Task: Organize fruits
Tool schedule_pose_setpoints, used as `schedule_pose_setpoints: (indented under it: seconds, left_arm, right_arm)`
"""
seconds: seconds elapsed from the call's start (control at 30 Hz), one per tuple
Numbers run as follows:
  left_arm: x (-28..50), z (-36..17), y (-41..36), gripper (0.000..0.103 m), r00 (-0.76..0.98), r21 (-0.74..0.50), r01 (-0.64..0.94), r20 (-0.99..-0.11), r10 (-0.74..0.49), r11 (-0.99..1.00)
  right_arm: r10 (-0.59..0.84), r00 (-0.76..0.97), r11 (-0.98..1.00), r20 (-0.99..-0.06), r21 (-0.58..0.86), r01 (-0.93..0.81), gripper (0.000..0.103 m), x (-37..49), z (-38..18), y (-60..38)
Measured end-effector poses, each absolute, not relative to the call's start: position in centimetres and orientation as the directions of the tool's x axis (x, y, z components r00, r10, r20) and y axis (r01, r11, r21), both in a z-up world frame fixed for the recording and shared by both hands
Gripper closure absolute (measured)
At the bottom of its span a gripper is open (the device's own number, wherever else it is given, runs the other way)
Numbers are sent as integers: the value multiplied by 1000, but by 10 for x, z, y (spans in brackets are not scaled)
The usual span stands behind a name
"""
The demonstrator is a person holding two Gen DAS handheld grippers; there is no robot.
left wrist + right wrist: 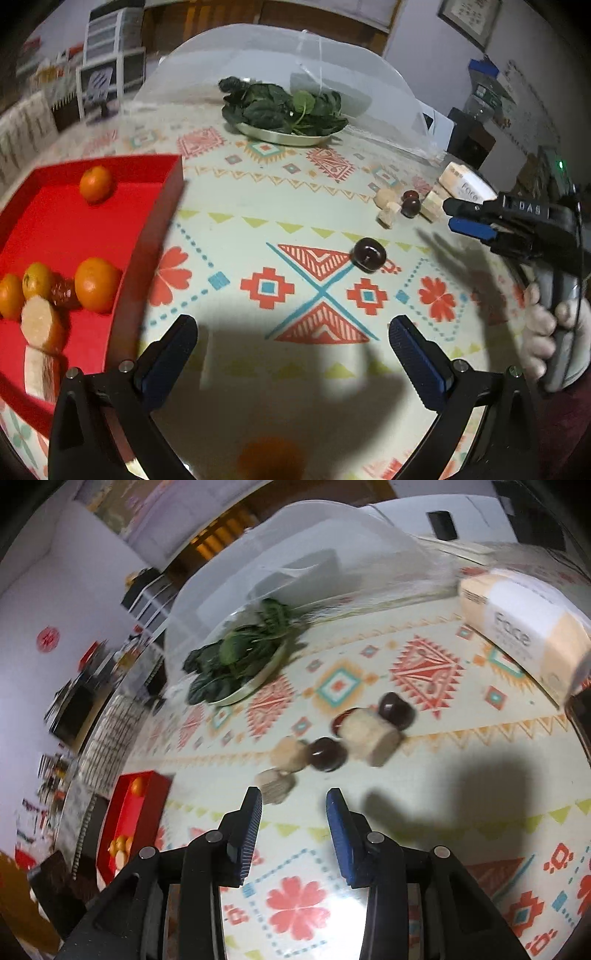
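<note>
A red tray [155, 173] at the left holds several oranges [95, 183], a cut pale fruit piece [40, 325] and a dark red fruit [62, 291]. My left gripper [291, 328] is open and empty beside the tray. A dark cherry [369, 254] lies on the cloth ahead of it. My right gripper [293, 799] is open and empty, in the left wrist view [452, 218] too. Just ahead of it lie dark cherries [327, 755], another [397, 709], and pale cut pieces [369, 734].
A plate of spinach [284, 110] stands at the back under a clear mesh dome [332, 66]. A tissue pack [524, 627] lies at the right. The red tray also shows in the right wrist view [129, 812]. A patterned cloth [295, 206] covers the table.
</note>
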State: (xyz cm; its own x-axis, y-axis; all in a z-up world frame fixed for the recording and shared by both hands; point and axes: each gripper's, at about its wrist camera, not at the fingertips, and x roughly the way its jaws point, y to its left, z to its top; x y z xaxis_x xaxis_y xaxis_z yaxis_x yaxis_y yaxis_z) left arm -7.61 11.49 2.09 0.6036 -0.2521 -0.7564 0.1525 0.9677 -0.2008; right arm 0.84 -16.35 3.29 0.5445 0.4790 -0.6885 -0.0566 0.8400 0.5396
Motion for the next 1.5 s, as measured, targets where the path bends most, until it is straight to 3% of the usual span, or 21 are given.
schedule_pose_setpoints:
  seconds: [0.33, 0.6, 0.7, 0.83, 0.97, 1.23, 1.37, 1.5]
  left_arm:
    - [-68, 20, 116, 0, 631, -192, 142, -738, -238, 971]
    - [-62, 38, 106, 0, 666, -256, 251, -654, -359, 933]
    - [-54, 50, 106, 0, 692, -282, 273, -606, -392, 920]
    - [-57, 67, 109, 0, 686, -340, 325, -557, -467, 882]
    - [-71, 87, 128, 0, 721, -269, 275, -577, -384, 923]
    - [-92, 78, 198, 0, 712, -280, 128, -642, -285, 951]
    - [-120, 67, 197, 0, 672, -240, 198, -673, -310, 950]
    - [-145, 52, 167, 0, 622, -104, 302, -732, -279, 948]
  right_arm:
    - [506, 516, 839, -691, 533, -109, 64, 20, 25, -127]
    - [435, 583, 874, -686, 477, -90, 64, 21, 36, -124]
    - [388, 624, 884, -678, 465, -45, 56, 17, 42, -145]
    - [367, 632, 882, -683, 472, -2, 55, 12, 40, -164]
    - [367, 627, 875, -687, 483, 18, 55, 10, 35, -172]
    - [425, 593, 858, -684, 512, -23, 54, 4, 24, -156]
    - [439, 579, 857, -687, 513, -41, 54, 0, 21, -148]
    - [448, 573, 859, -686, 509, -61, 54, -5, 23, -141]
